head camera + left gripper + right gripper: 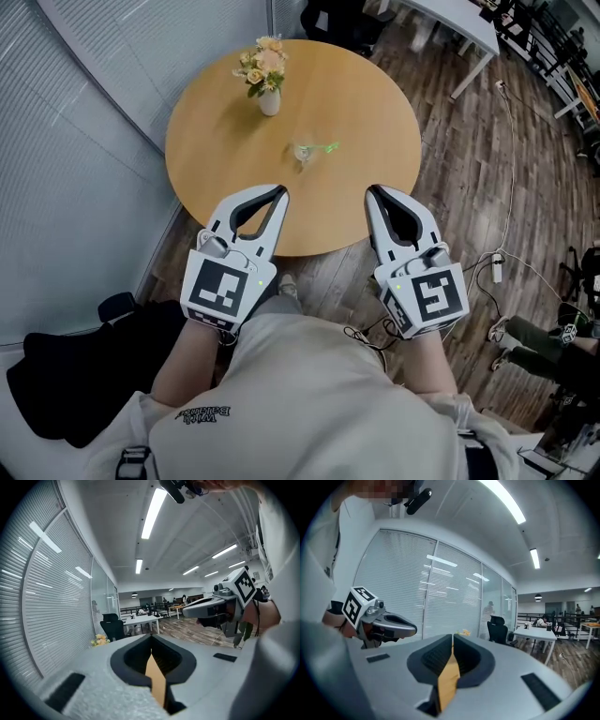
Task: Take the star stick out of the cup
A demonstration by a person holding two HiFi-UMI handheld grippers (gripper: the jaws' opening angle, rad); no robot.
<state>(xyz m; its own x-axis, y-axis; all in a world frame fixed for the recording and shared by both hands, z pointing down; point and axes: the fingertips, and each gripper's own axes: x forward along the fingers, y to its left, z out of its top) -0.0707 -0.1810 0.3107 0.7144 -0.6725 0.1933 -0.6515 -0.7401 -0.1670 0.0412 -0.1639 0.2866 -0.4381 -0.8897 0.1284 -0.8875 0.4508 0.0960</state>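
Observation:
A small clear cup stands near the middle of the round wooden table. The green star stick leans out of it to the right. My left gripper and right gripper hover side by side over the table's near edge, well short of the cup. Both point toward it. Both are shut with nothing between the jaws. In the left gripper view its own jaws meet at the tips, and the right gripper shows off to the side. The right gripper view shows its jaws pressed together. Neither gripper view shows the cup.
A white vase of flowers stands at the table's far left. A wall of blinds runs along the left. On the floor lie a black bag at lower left and a power strip with cables at right. A white desk stands beyond.

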